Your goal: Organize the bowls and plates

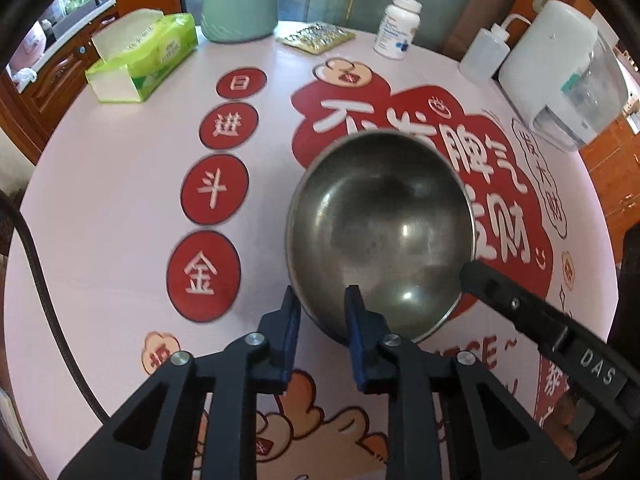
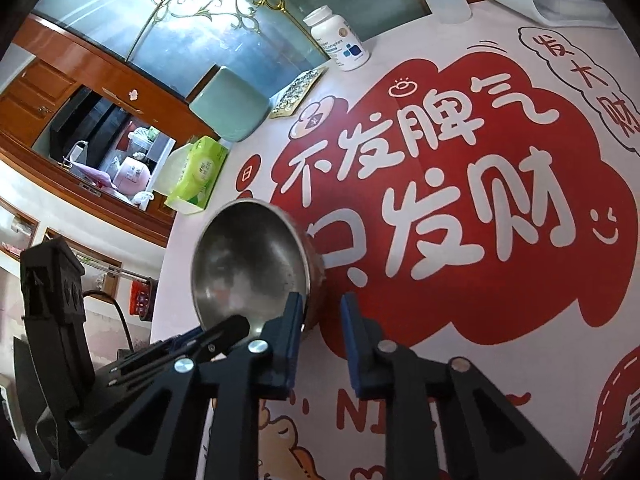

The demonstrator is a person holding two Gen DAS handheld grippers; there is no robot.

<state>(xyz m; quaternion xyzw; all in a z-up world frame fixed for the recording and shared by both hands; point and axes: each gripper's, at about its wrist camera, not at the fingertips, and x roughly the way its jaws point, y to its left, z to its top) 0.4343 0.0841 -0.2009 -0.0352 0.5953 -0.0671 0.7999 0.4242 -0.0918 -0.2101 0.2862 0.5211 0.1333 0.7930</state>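
Observation:
A steel bowl (image 1: 380, 232) sits upright on the round table (image 1: 120, 200) with its pink and red printed cover. My left gripper (image 1: 322, 304) straddles the bowl's near rim, one finger outside and one inside, with a gap between the pads. My right gripper (image 2: 320, 312) straddles the opposite rim of the same bowl (image 2: 248, 264), jaws likewise apart. The right gripper's finger also shows in the left wrist view (image 1: 520, 308) at the bowl's right edge. No plates are in view.
At the table's far side stand a green tissue box (image 1: 140, 56), a mint-green canister (image 1: 240, 0), a foil blister pack (image 1: 316, 36), a white pill bottle (image 1: 398, 28), a squeeze bottle (image 1: 484, 52) and a white appliance (image 1: 560, 72).

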